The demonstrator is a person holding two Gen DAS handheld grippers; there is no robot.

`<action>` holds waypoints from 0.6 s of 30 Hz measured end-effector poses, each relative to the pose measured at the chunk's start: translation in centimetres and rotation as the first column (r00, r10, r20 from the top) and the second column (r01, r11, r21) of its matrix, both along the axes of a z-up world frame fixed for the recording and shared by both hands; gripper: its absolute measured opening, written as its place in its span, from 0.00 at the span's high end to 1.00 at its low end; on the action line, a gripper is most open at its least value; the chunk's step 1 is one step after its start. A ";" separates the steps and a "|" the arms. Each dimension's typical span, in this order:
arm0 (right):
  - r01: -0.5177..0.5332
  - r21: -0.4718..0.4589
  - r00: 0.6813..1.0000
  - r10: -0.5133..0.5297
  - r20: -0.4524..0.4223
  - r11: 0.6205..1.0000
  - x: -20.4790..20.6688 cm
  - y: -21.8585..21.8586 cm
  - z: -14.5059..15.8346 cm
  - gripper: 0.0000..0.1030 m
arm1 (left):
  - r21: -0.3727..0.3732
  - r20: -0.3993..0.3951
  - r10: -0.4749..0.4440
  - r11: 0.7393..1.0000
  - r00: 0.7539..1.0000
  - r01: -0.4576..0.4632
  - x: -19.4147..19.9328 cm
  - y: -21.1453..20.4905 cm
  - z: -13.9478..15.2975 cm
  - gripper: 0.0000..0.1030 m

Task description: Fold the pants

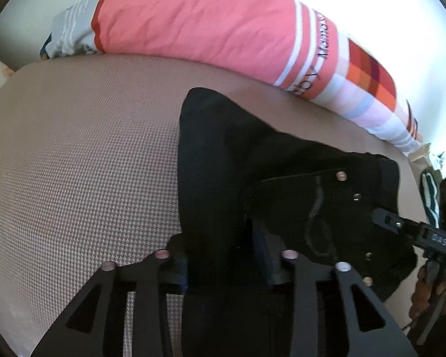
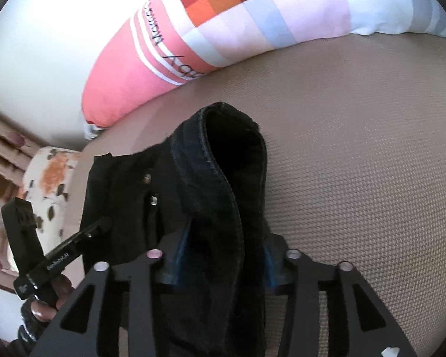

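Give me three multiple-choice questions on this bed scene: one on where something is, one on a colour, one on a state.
1. Where is the long pillow relative to the pants?
A. Behind them, along the far side of the bed
B. On top of them
C. Under them

2. What colour are the pants?
A. White
B. Dark, near black
C. Pink

3. What is between the fingers of the right gripper?
A. Nothing
B. A fold of the pants
C. A corner of the pillow

Answers:
1 A: both views show the pillow beyond the pants, with bare bed between them.
2 B: the cloth reads near black against the beige bed.
3 B: in the right wrist view, dark cloth runs up between the two blue pads.
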State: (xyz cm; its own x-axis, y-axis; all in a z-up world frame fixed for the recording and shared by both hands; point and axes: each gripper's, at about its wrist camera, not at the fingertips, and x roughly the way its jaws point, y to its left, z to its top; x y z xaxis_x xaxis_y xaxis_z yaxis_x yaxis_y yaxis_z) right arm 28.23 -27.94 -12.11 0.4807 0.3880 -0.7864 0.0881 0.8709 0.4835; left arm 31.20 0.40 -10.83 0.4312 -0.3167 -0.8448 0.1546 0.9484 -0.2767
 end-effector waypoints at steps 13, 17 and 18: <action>0.042 -0.131 0.999 -0.043 -0.001 0.990 -3.5 0.2 1.7 0.45 | 0.147 0.042 0.042 0.988 0.998 -0.048 -4.2 0.5 2.4 0.47; 0.041 -0.129 0.998 -0.034 0.055 0.991 -6.2 0.9 4.1 0.45 | 0.157 0.072 0.065 0.985 0.995 -0.075 -7.3 1.3 4.3 0.46; 0.039 -0.129 0.997 -0.029 0.078 0.991 -7.1 1.3 4.9 0.44 | 0.157 0.077 0.067 0.984 0.995 -0.079 -7.9 1.5 4.6 0.44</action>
State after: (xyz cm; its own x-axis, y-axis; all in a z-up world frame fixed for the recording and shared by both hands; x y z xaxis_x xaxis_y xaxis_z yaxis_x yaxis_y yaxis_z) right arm 21.11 -26.66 -7.21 0.5517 0.2674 -0.7900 0.0864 0.9238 0.3729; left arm 23.27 1.90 -6.19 0.5089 -0.1457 -0.8484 0.0973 0.9890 -0.1114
